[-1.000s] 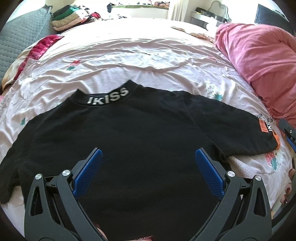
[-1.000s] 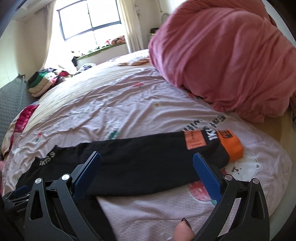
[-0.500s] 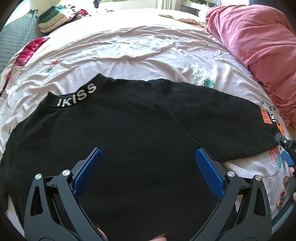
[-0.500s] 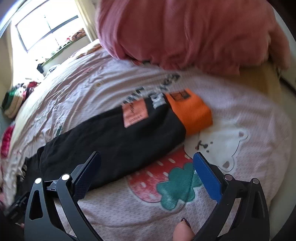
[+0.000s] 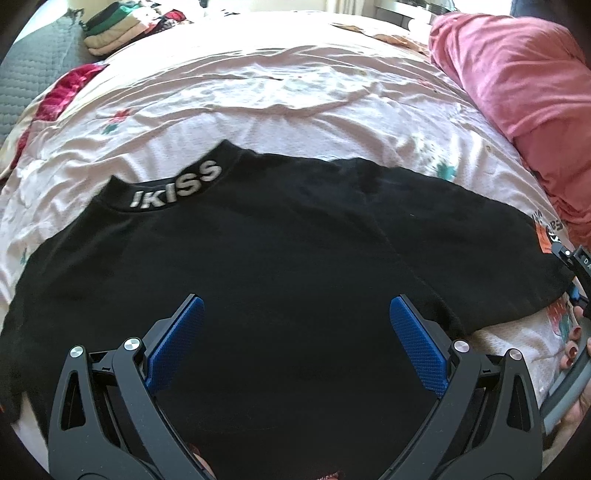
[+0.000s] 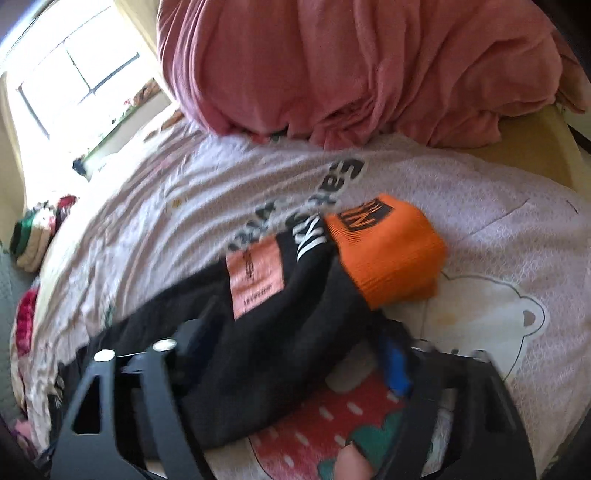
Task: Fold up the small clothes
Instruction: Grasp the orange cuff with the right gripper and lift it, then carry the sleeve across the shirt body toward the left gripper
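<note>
A black long-sleeved top (image 5: 277,258) lies flat on the pink bedsheet (image 5: 258,92), its collar (image 5: 177,186) lettered IKISS pointing away from me. My left gripper (image 5: 295,343) hangs open over the body of the top, with nothing between its blue pads. The right sleeve (image 6: 295,332) runs out to an orange cuff (image 6: 391,251) with an orange patch beside it. My right gripper (image 6: 291,365) has its jaws closing across this sleeve just short of the cuff. The black cloth fills the gap and bunches between the fingers. The picture there is blurred. The right gripper (image 5: 576,273) also shows at the left wrist view's right edge.
A big pink quilt (image 6: 351,66) is heaped on the bed's right side, close beyond the cuff. A stack of folded clothes (image 5: 110,29) and a grey cushion (image 5: 29,85) sit at the far left. A person's fingers (image 5: 572,347) hold the right gripper. The bed's edge runs near the cuff.
My right gripper dropped onto the sleeve near the orange cuff, rolled, and its jaws came in from wide open onto the cloth. My left gripper sank slightly over the top, still open.
</note>
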